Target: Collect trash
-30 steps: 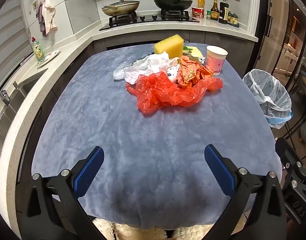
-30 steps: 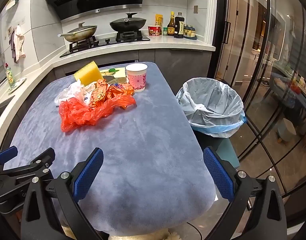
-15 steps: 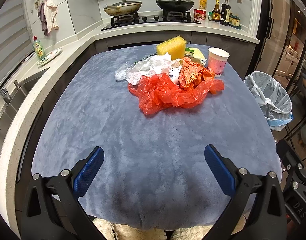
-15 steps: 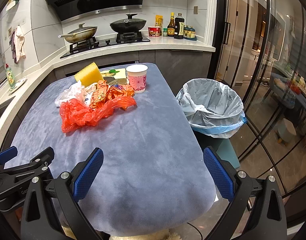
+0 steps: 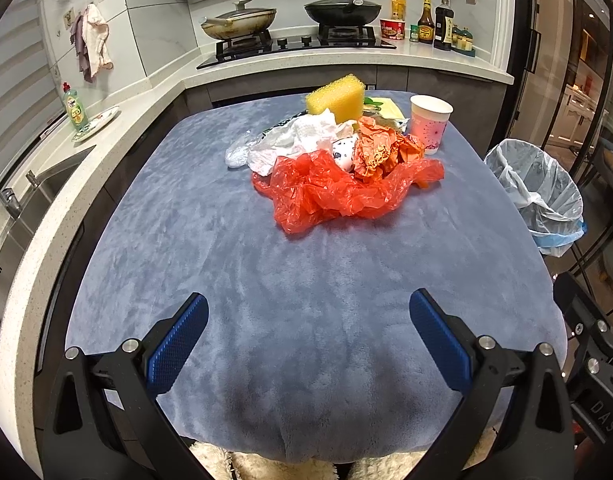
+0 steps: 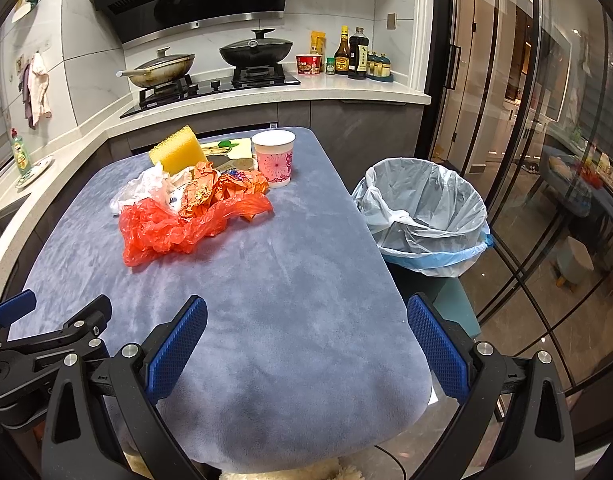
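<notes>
A heap of trash lies at the far middle of the blue-covered table [image 5: 306, 280]: a crumpled red plastic bag [image 5: 334, 192], orange wrappers [image 5: 382, 150], white crumpled paper [image 5: 302, 138], a yellow sponge [image 5: 338, 96] and a pink paper cup [image 5: 430, 124]. The same red plastic bag [image 6: 178, 224], pink paper cup [image 6: 275, 158] and yellow sponge [image 6: 178, 152] appear in the right wrist view. A lined trash bin [image 6: 424, 212] stands on the floor right of the table. My left gripper [image 5: 308, 338] is open near the table's front edge. My right gripper [image 6: 306, 340] is open too, nothing between its fingers.
Behind the table runs a counter with a hob [image 5: 294, 44], two pans, and bottles [image 5: 434, 22]. A sink [image 5: 10, 216] and dish soap [image 5: 74, 106] sit at the left. Glass doors [image 6: 546, 120] stand to the right. The trash bin [image 5: 538, 196] shows at the right edge.
Both views have shifted slightly, the left one tilting up a little so the heap sits lower in frame. Nothing on the table has moved and both grippers stay open.
</notes>
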`<action>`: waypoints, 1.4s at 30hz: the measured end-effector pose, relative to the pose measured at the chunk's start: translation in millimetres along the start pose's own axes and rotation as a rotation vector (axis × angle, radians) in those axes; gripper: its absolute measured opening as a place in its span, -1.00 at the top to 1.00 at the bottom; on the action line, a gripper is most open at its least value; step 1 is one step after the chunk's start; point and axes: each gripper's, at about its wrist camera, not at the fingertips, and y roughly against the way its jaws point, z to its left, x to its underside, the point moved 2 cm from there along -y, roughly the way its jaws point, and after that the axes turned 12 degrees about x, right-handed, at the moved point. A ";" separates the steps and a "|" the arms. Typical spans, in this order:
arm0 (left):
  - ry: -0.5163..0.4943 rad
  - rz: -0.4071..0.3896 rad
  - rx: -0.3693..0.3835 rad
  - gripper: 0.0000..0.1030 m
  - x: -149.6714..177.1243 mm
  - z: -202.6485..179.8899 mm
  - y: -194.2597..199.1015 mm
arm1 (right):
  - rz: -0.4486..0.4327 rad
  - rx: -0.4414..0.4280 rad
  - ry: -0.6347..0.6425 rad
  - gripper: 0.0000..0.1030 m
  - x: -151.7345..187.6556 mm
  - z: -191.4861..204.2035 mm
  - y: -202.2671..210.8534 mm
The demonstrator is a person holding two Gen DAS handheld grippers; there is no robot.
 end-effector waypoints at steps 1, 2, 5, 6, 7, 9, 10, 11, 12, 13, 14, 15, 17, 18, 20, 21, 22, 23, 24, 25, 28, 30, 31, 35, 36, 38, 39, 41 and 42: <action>0.000 -0.004 -0.003 -0.87 -0.2 0.1 0.3 | 0.001 -0.001 -0.001 -0.88 -0.1 -0.1 0.0; 0.000 -0.005 0.000 -0.87 -0.5 0.4 0.5 | 0.000 -0.001 -0.002 -0.88 0.1 -0.7 0.2; 0.003 -0.006 0.002 -0.87 -0.3 1.4 0.5 | 0.000 -0.002 -0.001 -0.88 0.1 -0.7 0.4; 0.004 -0.007 0.000 -0.87 -0.2 1.5 0.7 | 0.000 -0.001 -0.001 -0.88 0.0 -0.4 0.6; 0.004 -0.009 0.002 -0.87 -0.2 1.4 0.9 | 0.000 -0.001 0.000 -0.88 -0.2 0.0 0.5; 0.012 -0.013 0.005 -0.87 -0.3 1.8 0.8 | -0.001 -0.001 -0.002 -0.88 -0.1 -0.5 0.6; 0.018 -0.020 0.007 -0.87 -0.4 2.5 1.7 | -0.001 -0.002 -0.003 -0.88 -0.2 -0.3 0.7; 0.025 -0.029 0.002 -0.87 -0.8 3.0 2.8 | -0.001 -0.001 -0.002 -0.88 -0.1 -0.5 0.5; 0.028 -0.033 0.003 -0.87 -1.0 3.5 3.0 | -0.001 -0.001 -0.002 -0.88 -0.1 -0.3 0.5; 0.031 -0.033 0.008 -0.87 -1.4 3.7 3.1 | 0.000 -0.002 -0.002 -0.88 -0.1 0.0 0.7; 0.031 -0.031 0.008 -0.87 -1.7 3.6 2.9 | -0.001 -0.001 -0.001 -0.88 -0.1 -0.4 0.6; 0.027 -0.030 0.006 -0.87 -1.5 3.0 2.5 | 0.000 0.000 -0.001 -0.88 -0.1 -0.1 0.5; 0.018 -0.022 0.003 -0.87 -1.5 2.1 1.5 | 0.000 -0.002 -0.002 -0.88 -0.2 -0.6 0.7; 0.017 -0.020 0.004 -0.87 -1.4 1.8 1.3 | -0.001 -0.001 -0.002 -0.88 -0.2 -0.4 0.8; 0.016 -0.015 0.006 -0.87 -0.8 1.5 0.8 | 0.000 -0.003 -0.002 -0.88 -0.3 -0.2 0.5; 0.014 -0.011 0.006 -0.87 -0.8 1.2 0.1 | -0.001 -0.003 -0.003 -0.88 -0.1 -0.6 0.8; 0.013 -0.009 0.006 -0.87 -0.3 1.2 0.1 | -0.002 -0.002 -0.004 -0.88 0.0 -0.4 0.8; 0.013 -0.008 0.007 -0.87 -0.3 1.3 -0.1 | -0.001 -0.002 -0.002 -0.88 -0.2 -0.3 0.4; 0.014 -0.008 0.011 -0.87 -0.2 1.3 0.0 | 0.000 -0.003 -0.002 -0.88 -0.1 -0.6 0.5; 0.013 -0.008 0.014 -0.87 -0.2 1.3 0.1 | -0.001 -0.001 -0.002 -0.88 0.0 -0.3 0.7; 0.009 -0.008 0.022 -0.87 -0.2 -0.1 -0.1 | -0.001 -0.002 -0.002 -0.88 -0.2 -0.4 0.7; 0.008 -0.005 0.022 -0.87 -0.1 -0.4 -0.8 | -0.002 -0.003 -0.002 -0.88 -0.1 -0.9 0.8; 0.008 -0.005 0.024 -0.87 0.2 -0.4 -0.9 | -0.002 -0.002 -0.003 -0.88 -0.2 -0.7 0.8; 0.008 -0.003 0.023 -0.87 0.0 -0.5 -1.0 | -0.001 -0.002 -0.003 -0.88 -0.2 -1.2 0.7; 0.008 -0.004 0.027 -0.87 0.1 -0.3 -0.8 | -0.001 -0.002 -0.003 -0.88 -0.2 -0.9 0.8; 0.007 -0.004 0.024 -0.87 0.1 -0.7 -1.1 | -0.002 -0.002 -0.003 -0.88 -0.2 -1.4 0.7; 0.006 -0.005 0.025 -0.87 0.2 -0.6 -1.1 | -0.001 -0.002 -0.002 -0.88 -0.3 -1.1 0.6; 0.006 -0.004 0.025 -0.87 0.2 -1.1 -1.5 | -0.002 -0.003 -0.004 -0.88 -0.2 -1.6 0.8; 0.007 -0.005 0.025 -0.87 0.2 -0.8 -1.2 | -0.002 -0.003 -0.004 -0.88 -0.3 -1.2 0.8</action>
